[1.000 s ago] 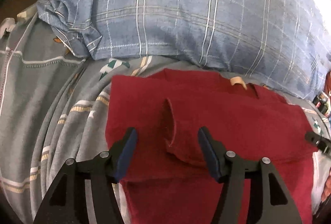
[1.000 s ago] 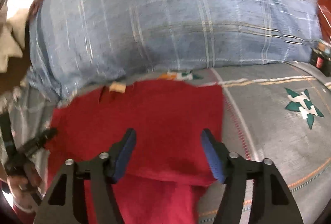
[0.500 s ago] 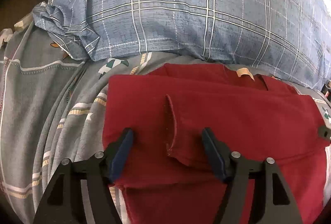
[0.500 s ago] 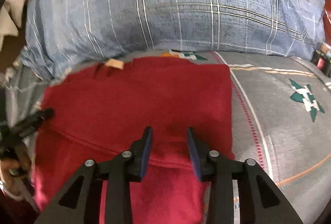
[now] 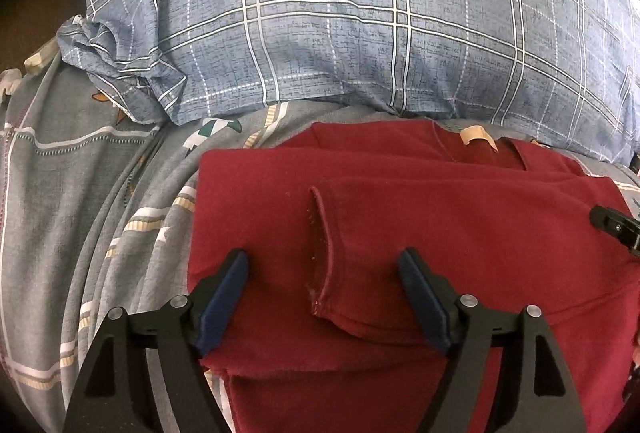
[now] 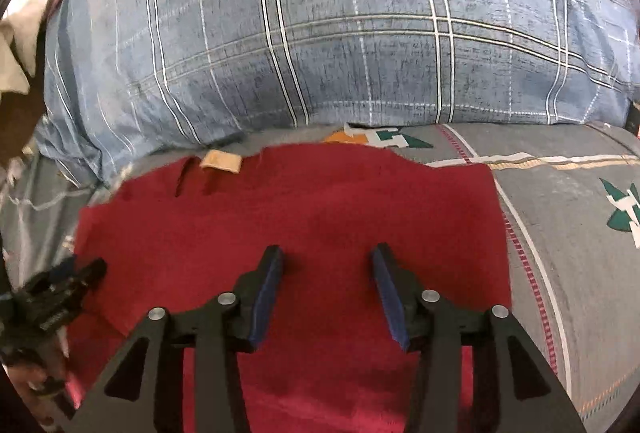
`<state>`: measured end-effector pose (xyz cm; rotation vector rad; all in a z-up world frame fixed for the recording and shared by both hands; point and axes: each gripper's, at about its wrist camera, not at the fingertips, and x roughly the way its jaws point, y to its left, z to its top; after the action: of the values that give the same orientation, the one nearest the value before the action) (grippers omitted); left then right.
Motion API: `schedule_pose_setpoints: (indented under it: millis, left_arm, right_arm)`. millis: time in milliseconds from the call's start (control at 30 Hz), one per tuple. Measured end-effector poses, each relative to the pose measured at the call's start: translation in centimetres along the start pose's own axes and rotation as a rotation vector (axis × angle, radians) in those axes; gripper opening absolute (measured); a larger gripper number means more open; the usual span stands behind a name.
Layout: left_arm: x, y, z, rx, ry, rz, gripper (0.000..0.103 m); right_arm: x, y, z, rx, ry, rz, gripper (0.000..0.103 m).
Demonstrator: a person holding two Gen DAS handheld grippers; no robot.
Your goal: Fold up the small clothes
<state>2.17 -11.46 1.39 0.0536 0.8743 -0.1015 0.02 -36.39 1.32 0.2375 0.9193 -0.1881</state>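
A dark red garment (image 5: 460, 233) lies partly folded on the grey bedsheet, its tan neck label (image 5: 474, 135) at the far edge and a sleeve cuff (image 5: 320, 253) folded onto its middle. My left gripper (image 5: 324, 265) is open and empty, its jaws either side of the cuff, above the cloth. In the right wrist view the same garment (image 6: 304, 217) fills the centre, label (image 6: 221, 161) at far left. My right gripper (image 6: 326, 261) is open and empty over the garment's right half. The left gripper's tip (image 6: 64, 289) shows at the left edge.
A blue plaid pillow (image 5: 360, 25) lies right behind the garment and also fills the top of the right wrist view (image 6: 340, 33). The grey patterned bedsheet (image 5: 72, 193) spreads to the left, rumpled, and to the right (image 6: 580, 233).
The right gripper's jaws narrowed half a second ago and have opened wider again. The left gripper has stayed open over the cuff and shifted only slightly.
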Motion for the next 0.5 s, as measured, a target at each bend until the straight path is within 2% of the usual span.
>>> schedule_pose_setpoints:
  millis: [167,333,500]
  left_arm:
    - [0.0,0.1,-0.1,0.000,-0.005,-0.002,0.078]
    - [-0.1,0.3,-0.2,0.002,-0.006,-0.010,0.078]
    - [-0.1,0.3,-0.3,0.005,-0.008,-0.006,0.079]
  right_arm:
    - [-0.2,-0.1,0.1,-0.001,0.007,0.014,0.052]
    - [-1.7,-0.4,-0.2,0.030,0.029,0.047,0.060]
    - [-3.3,-1.3,-1.1,0.034,0.037,0.015,0.063]
